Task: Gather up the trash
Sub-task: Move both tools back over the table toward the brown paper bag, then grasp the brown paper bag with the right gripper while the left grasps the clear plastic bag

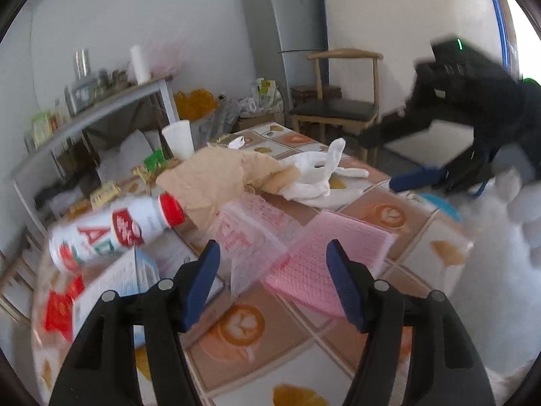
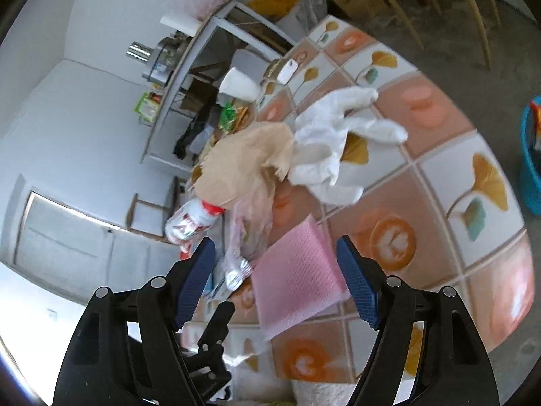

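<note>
**Both grippers released above a littered table**

The left gripper has its jaws spread wide with nothing between them; just ahead of the gap lies a pink bubble mailer, and a clear plastic bag with red print lies crumpled just ahead of the left jaw, overlapping the mailer; further to the left of the jaws a white bottle with a red cap lies on its side, resting partly on a flat box near the table's near-left edge; beyond the bottle cap sits a crumpled brown paper bag, touching a white plastic bag further ahead and to the right; a white paper cup stands upright behind the paper bag near the far edge, what it holds not visible; bare patterned table shows under and right of the jaws.

The right gripper is likewise open and empty; the pink mailer lies in the gap between its jaws; right of the jaws the tabletop is open out to its curved edge, with grey floor past it; a blue bin stands on the floor far right, something red and orange inside, too cropped to name.
</note>
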`<state>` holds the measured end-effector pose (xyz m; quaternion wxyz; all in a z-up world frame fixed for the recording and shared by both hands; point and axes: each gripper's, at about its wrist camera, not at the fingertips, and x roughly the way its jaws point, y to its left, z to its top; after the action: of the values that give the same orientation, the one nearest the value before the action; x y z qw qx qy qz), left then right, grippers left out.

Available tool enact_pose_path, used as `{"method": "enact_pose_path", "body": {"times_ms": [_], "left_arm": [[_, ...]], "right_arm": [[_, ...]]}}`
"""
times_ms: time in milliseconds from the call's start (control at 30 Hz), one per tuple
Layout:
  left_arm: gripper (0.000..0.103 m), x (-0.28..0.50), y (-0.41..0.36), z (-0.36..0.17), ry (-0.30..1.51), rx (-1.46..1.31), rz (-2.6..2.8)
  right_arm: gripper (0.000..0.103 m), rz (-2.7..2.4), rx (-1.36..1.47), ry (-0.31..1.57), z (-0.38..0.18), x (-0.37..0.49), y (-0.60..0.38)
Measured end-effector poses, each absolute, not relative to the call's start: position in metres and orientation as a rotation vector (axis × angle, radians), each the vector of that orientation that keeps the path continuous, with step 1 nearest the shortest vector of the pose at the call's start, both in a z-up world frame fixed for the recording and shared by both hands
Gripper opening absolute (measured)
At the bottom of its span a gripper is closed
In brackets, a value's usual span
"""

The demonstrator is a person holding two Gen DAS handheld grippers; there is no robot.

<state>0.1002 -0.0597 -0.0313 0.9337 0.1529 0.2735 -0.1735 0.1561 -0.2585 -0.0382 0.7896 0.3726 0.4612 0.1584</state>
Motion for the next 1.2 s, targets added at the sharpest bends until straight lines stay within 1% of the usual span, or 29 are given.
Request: {"method": "enact_pose_path", "body": {"times_ms": [67,200,367,467,500,667,767,833,1033,1167,1200], "left_arm": [[0.063,0.107,-0.068,-0.034,0.55,0.33,-0.365],[0.063,0.127,-0.073,-0.04,0.588,0.324,-0.349],[0.063,0.143,-0.07,-0.048,0.631,0.318,-0.309],[0.057,0.146,-0.07,-0.053,0.649,0.33,-0.309],[0.054,0.146,-0.071,-0.055,0.653,0.337,-0.311],[0.045,0.144,-0.071,-0.054,0.655,0.324,-0.316],[0.037,0.144,-0.07,-0.054,0.655,0.316,-0.307],[0.03,0.143,-0.068,-0.054,0.654,0.31,-0.298],[0.02,0.142,-0.066,-0.053,0.652,0.296,-0.287],[0.017,0.14,-0.066,-0.052,0.65,0.285,-0.285],[0.017,0.14,-0.065,-0.052,0.65,0.282,-0.286]], "right_arm": [[0.071,0.3,0.736,0.986,-0.034,0.169,-0.245],[0.071,0.214,0.573,0.984,-0.026,0.193,-0.237],[0.071,0.253,0.503,0.982,-0.013,0.22,-0.218],[0.071,0.328,0.469,0.983,-0.005,0.24,-0.2],[0.071,0.357,0.467,0.987,-0.003,0.248,-0.196],[0.071,0.466,0.457,1.038,-0.01,0.297,-0.178],[0.071,0.502,0.485,1.084,-0.019,0.321,-0.173],[0.071,0.486,0.483,1.113,-0.028,0.334,-0.172],[0.071,0.499,0.547,1.178,-0.047,0.35,-0.166],[0.071,0.496,0.508,1.166,-0.043,0.347,-0.157],[0.069,0.481,0.481,1.164,-0.042,0.345,-0.155]]}}
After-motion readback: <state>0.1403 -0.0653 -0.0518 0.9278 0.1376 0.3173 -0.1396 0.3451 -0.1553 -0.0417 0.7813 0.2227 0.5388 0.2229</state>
